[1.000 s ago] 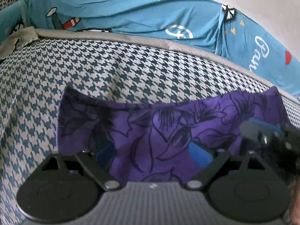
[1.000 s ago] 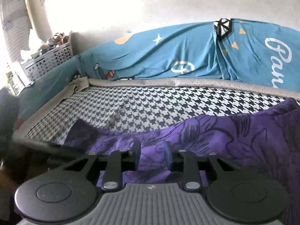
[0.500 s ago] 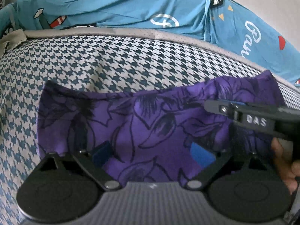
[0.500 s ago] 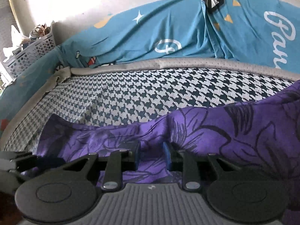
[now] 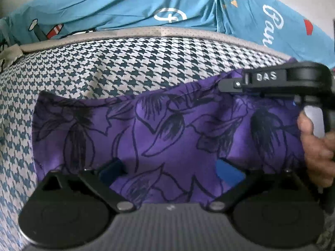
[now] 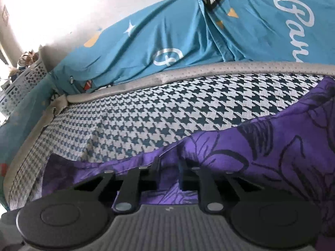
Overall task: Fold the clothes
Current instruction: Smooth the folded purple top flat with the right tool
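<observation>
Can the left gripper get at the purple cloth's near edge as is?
Probably yes. The left gripper is opening, fingers wide over the purple cloth, nothing between. The right gripper works the far right edge, clear of it.

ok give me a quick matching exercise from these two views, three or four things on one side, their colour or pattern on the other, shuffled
Things:
1. garment
2. mattress cover
3. bedsheet
4. mattress edging

Looks:
A. teal with white stars and lettering
B. plain grey
C. purple with dark flower outlines
D. dark and white houndstooth

Pairs: 1-C, 2-D, 3-A, 4-B
</observation>
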A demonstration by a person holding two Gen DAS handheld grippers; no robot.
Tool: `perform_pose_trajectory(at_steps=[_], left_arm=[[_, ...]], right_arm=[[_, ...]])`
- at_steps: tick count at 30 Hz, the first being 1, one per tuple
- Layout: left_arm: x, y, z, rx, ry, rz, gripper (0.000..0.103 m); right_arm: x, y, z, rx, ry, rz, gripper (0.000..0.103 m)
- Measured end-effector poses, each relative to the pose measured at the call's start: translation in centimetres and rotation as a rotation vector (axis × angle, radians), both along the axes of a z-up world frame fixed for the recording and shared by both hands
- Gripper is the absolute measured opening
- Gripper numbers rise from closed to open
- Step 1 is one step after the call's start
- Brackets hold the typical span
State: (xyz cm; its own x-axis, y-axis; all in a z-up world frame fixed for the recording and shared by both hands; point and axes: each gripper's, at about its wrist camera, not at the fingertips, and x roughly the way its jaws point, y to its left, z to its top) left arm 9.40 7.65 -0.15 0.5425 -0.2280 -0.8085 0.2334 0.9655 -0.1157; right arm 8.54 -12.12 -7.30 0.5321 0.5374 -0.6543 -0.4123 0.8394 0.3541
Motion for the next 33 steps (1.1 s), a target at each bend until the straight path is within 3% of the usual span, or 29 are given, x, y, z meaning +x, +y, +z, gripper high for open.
perform_pose_trajectory(at_steps=[5, 11, 22, 33], left_arm=[[0.8, 1.2, 0.5, -0.037, 0.001, 0.060, 0.101], [1.2, 1.3, 0.5, -0.026, -0.005, 0.070, 0.101], [0.9, 0.3, -0.1, 0.056, -0.027, 0.022, 0.103], [-0.1, 0.8, 0.3, 0.047, -0.042, -0.019, 0.103]], right_arm=[[-1.5, -0.2, 0.5, -0.018, -0.012, 0.037, 0.017], [-3.3, 0.1, 0.1, -0.055, -0.002, 0.104, 0.017], [-6.3, -0.7, 0.0, -0.090, -0.008, 0.123, 0.017], [-10.4, -1.5, -0.7, -0.130, 0.000, 0.133, 0.018]])
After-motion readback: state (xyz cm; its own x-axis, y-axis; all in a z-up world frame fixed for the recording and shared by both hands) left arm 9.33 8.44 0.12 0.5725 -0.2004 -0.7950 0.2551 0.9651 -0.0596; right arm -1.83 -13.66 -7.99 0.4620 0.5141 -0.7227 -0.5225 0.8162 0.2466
